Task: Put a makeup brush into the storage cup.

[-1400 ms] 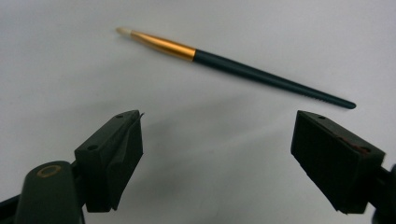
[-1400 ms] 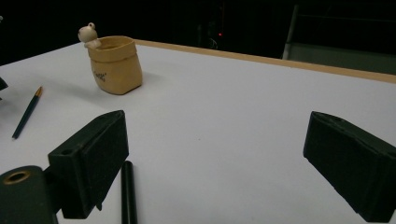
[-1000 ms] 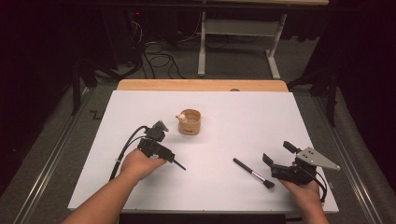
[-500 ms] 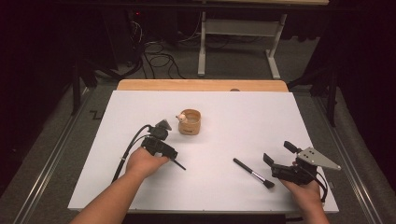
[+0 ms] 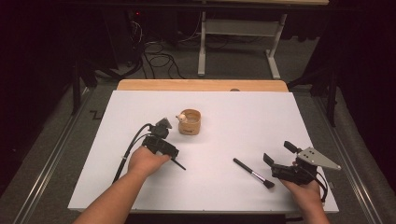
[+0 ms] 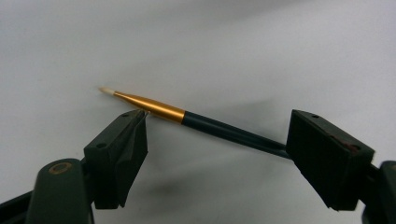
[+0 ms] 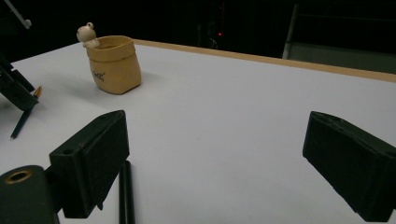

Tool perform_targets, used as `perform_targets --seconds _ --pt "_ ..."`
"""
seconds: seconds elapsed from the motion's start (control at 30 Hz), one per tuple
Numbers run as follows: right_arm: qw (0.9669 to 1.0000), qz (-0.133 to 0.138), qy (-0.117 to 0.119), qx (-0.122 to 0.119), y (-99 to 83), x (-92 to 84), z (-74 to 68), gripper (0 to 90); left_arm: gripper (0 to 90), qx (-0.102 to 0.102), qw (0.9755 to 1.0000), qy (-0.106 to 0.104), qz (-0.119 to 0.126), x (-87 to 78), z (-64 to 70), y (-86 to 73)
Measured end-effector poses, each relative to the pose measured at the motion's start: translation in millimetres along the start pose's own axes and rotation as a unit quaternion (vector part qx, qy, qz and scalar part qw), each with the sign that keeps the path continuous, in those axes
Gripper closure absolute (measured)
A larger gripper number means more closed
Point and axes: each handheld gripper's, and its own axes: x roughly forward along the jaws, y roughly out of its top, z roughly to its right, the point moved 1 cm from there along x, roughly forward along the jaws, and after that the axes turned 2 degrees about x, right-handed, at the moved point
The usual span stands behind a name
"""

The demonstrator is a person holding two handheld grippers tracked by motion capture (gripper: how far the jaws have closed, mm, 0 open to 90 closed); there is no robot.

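The high view looks forward and down from above my side of the table (image 5: 280, 121), taking in all four edges and the floor past the far edge. My forearms come in from the near edge. The camera on my left gripper (image 5: 161, 142) sits very close, facing down at the white top along its two jaws, with the thin brush (image 6: 187, 116) lying across between them. The camera on my right gripper (image 5: 285, 170) rides low near the near right corner, facing level across the top toward the far left. It shares the wooden cup (image 7: 114, 63) with the high view (image 5: 189, 122).
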Motion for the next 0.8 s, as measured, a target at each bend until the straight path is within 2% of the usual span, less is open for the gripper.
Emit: perform_targets --seconds 0.3,0.47,0.6,0.8 --pt "1.0000 0.000 0.000 0.000 0.0 0.0 0.3 7.9 21.5 0.002 1.0000 -0.002 -0.007 4.4 7.1 1.0" --pt "1.0000 0.001 0.001 0.000 0.0 -0.2 0.7 7.9 24.4 0.004 0.9999 -0.001 -0.009 4.3 9.2 1.5" --pt "1.0000 0.001 0.000 0.001 0.0 -0.4 0.9 7.9 29.7 0.008 0.9999 0.005 -0.010 3.8 8.8 1.3" --pt "1.0000 0.001 0.000 0.000 0.0 -0.4 0.8 7.9 46.0 0.016 0.9997 0.012 -0.014 0.5 4.2 -0.1"
